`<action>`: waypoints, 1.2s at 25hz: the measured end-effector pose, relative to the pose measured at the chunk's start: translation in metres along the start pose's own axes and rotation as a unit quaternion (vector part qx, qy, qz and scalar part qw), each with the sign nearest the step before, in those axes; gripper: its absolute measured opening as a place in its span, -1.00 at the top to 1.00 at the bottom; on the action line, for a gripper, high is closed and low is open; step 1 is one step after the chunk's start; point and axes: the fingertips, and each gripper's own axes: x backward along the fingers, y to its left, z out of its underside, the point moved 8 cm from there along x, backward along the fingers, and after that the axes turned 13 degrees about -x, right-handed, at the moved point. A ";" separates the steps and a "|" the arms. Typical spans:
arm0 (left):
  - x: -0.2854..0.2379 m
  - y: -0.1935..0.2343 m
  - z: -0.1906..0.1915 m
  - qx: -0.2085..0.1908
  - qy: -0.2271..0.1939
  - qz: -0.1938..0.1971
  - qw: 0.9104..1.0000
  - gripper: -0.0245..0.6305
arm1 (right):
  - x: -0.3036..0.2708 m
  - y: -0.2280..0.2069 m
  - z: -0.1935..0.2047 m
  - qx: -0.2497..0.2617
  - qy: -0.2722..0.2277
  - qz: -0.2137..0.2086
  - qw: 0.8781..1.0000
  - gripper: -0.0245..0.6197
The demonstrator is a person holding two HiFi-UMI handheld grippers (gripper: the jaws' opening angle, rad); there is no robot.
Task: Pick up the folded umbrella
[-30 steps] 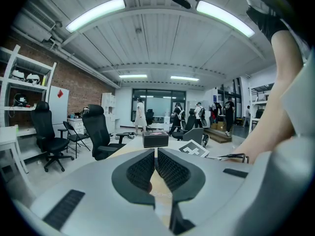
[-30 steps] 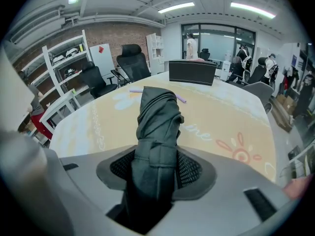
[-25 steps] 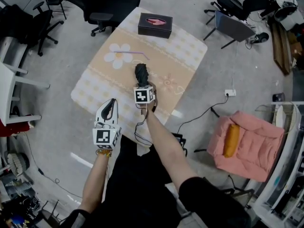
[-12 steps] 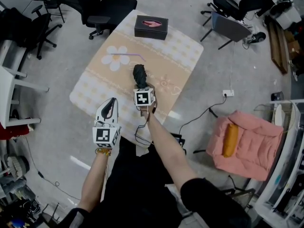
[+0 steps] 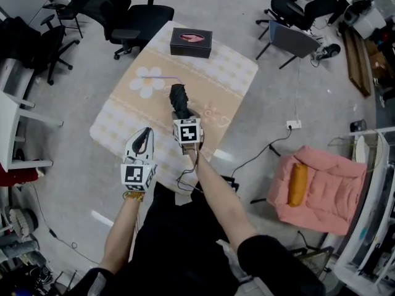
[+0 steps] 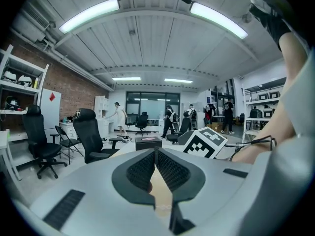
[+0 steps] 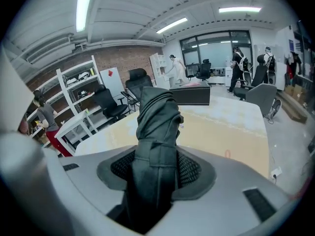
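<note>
Right gripper (image 5: 183,115) is clamping the folded umbrella (image 5: 179,97), holding it up over the table (image 5: 234,73), apparently clear of it; left gripper (image 5: 145,132) is idling, jaws pressed together, empty, and the pickup is looking essentially done

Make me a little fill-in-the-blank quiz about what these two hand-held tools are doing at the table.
The right gripper has its jaws clamped on the folded umbrella, while the left gripper holds ____.
The box at the far end of the tablecloth is coloured ____.
Printed on that cloth is a big white ____.
Missing words: nothing; black; flower.
</note>
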 end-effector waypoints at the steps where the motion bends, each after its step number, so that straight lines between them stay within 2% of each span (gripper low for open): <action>1: -0.002 0.000 -0.002 -0.002 -0.002 0.001 1.000 0.88 | 0.005 0.001 -0.005 0.003 -0.006 -0.003 1.000 0.27; 12: -0.022 -0.003 -0.029 -0.019 -0.025 0.011 0.999 0.88 | 0.057 0.010 -0.050 0.012 -0.096 -0.033 0.995 0.28; 20: -0.028 -0.003 -0.050 -0.030 -0.047 0.020 0.998 0.88 | 0.098 0.023 -0.073 0.008 -0.139 -0.066 0.988 0.28; 30: -0.032 -0.008 -0.084 -0.043 -0.079 0.027 0.996 0.88 | 0.164 0.039 -0.102 0.030 -0.220 -0.107 0.969 0.28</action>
